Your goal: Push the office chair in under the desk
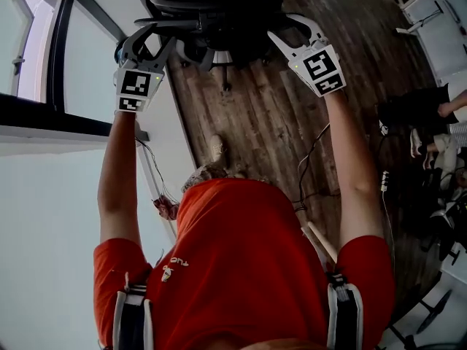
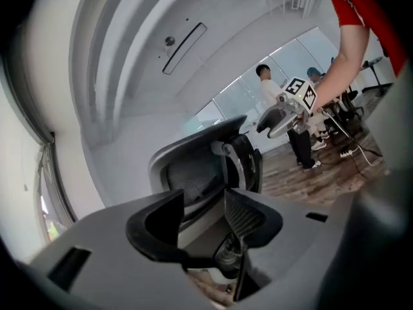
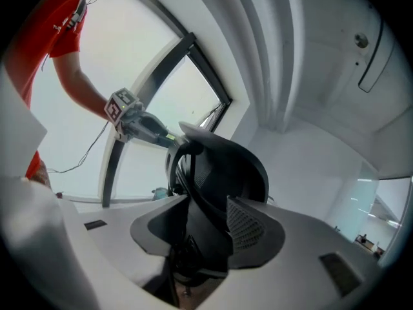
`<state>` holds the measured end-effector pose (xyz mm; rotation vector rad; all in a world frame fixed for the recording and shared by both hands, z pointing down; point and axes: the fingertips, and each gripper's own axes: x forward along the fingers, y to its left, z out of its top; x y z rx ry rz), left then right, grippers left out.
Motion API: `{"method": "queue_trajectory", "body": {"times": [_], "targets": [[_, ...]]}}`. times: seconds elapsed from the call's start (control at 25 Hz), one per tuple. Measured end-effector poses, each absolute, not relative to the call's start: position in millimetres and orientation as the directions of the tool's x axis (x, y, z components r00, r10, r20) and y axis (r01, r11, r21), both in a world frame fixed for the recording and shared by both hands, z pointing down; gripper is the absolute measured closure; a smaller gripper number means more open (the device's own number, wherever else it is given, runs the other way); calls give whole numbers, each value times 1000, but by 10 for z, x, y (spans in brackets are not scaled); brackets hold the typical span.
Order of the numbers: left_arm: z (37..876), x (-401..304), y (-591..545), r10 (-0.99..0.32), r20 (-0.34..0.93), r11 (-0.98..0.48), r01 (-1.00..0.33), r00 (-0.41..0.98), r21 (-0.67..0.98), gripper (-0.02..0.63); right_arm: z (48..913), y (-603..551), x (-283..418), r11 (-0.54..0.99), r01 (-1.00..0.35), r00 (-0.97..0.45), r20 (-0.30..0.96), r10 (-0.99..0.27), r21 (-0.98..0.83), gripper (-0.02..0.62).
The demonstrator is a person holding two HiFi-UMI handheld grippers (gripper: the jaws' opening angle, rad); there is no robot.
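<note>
While I flank the chair [image 1: 219,20], left gripper [image 1: 149,42] and right gripper [image 1: 295,33] stand spread, backrest [image 2: 193,173] just ahead of each.

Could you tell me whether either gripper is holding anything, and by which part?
Nothing is held: the left gripper and right gripper are both open at the backrest of the office chair.

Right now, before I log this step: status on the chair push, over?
Both open: left gripper, right gripper, at the chair, nothing clamped. Chair upright. Cable on floor nearer the person, clear of chair.
</note>
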<state>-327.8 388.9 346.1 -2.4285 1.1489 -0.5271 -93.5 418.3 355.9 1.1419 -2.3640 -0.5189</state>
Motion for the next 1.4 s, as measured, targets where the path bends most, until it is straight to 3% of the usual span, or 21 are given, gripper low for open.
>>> {"method": "queue_trajectory", "body": {"times": [0.44, 0.72, 1.08, 1.28, 1.36, 1.4], "targets": [[3846, -3541, 2975, -767, 333, -604, -442, 549, -664, 357, 4090, 3488, -537, 624, -511, -387, 490, -781, 591, 347], [4251, -3588, 2739, -674, 528, -700, -221, 516, -679, 350, 4392, 3276, -448, 686, -396, -308, 616, -725, 611, 339], [4500, -3571, 2482, -608, 636, -732, -26, 475, -681, 347, 4686, 3079, -392, 770, -269, -224, 740, -634, 578, 336], [4692, -3505, 2372, -558, 699, -753, 79, 447, -653, 366, 4878, 2989, -436, 816, -189, -185, 796, -576, 547, 337], [4716, -3468, 2350, -553, 700, -747, 102, 452, -657, 421, 4863, 2907, -482, 805, -167, -176, 786, -592, 569, 346], [4717, -3458, 2343, -554, 699, -743, 111, 452, -660, 429, 4846, 2872, -484, 795, -154, -170, 777, -607, 587, 403]]}}
